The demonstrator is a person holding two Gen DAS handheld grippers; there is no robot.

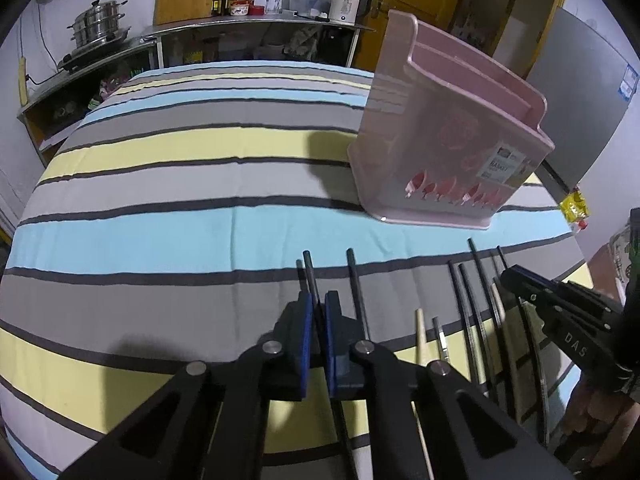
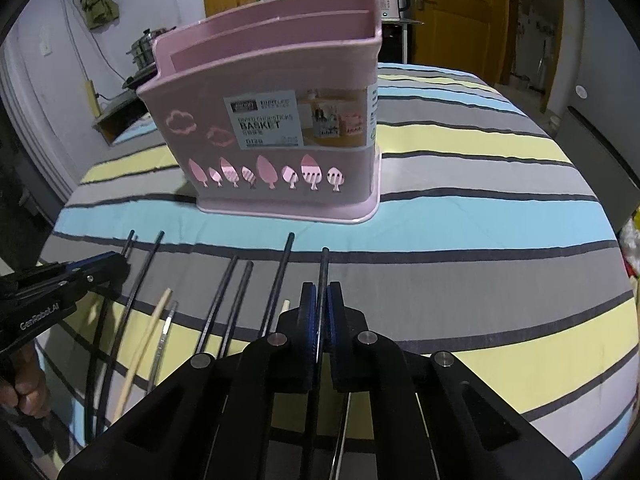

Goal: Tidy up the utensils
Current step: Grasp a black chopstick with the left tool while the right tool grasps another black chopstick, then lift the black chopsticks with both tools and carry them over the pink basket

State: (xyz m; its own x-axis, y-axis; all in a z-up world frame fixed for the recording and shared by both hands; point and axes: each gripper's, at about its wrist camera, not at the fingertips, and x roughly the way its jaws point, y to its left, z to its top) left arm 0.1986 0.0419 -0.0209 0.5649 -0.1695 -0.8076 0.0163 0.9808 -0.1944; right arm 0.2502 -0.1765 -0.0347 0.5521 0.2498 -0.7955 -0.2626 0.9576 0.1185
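Note:
A pink chopsticks basket stands upright on the striped cloth, beyond both grippers. Several black, cream and metal chopsticks lie in a row on the cloth in front of it. My left gripper is shut on a black chopstick at the left end of the row. My right gripper is shut on another black chopstick at the right end. Each gripper also shows in the other's view, the right one and the left one.
The table wears a cloth of blue, yellow and grey stripes. A steel counter with pots and bottles stands behind it. A yellow door is at the back right.

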